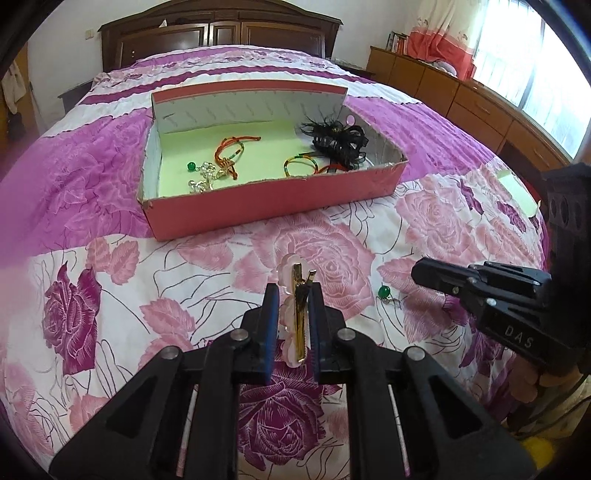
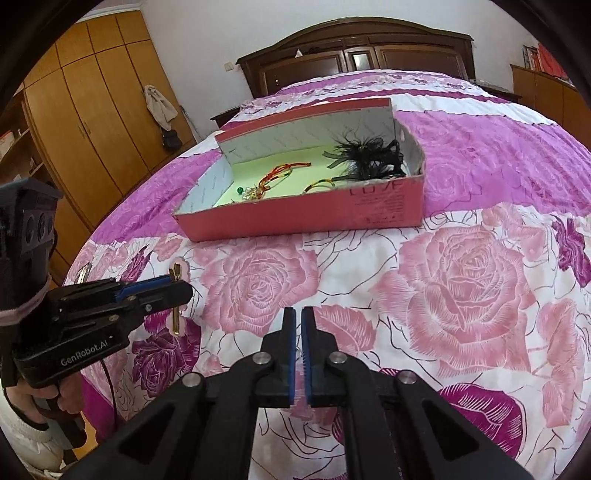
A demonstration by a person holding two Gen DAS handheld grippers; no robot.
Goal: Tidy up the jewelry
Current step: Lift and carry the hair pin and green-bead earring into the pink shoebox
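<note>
My left gripper point(image 1: 293, 288) is shut on a gold hair clip with a pale pink flower point(image 1: 297, 321), which stands upright between its blue pads above the rose bedspread. The right wrist view shows that gripper point(image 2: 181, 291) from the side, the clip point(image 2: 176, 321) sticking out above and below it. My right gripper point(image 2: 298, 310) is shut to a thin slit, and I make out nothing between its pads. A green bead earring point(image 1: 384, 293) lies on the bedspread just left of the right gripper point(image 1: 419, 271). Behind stands the open pink box point(image 1: 258, 199).
The box point(image 2: 295, 218) holds braided cord bracelets point(image 1: 236, 147), a green bead with silver pieces point(image 1: 191, 167) and a black feathered hairpiece point(image 1: 336, 142). A pale green sheet point(image 1: 517, 192) lies near the bed's right edge. A dark headboard point(image 1: 221, 33) stands behind, and wooden cabinets point(image 1: 443, 85) line the right.
</note>
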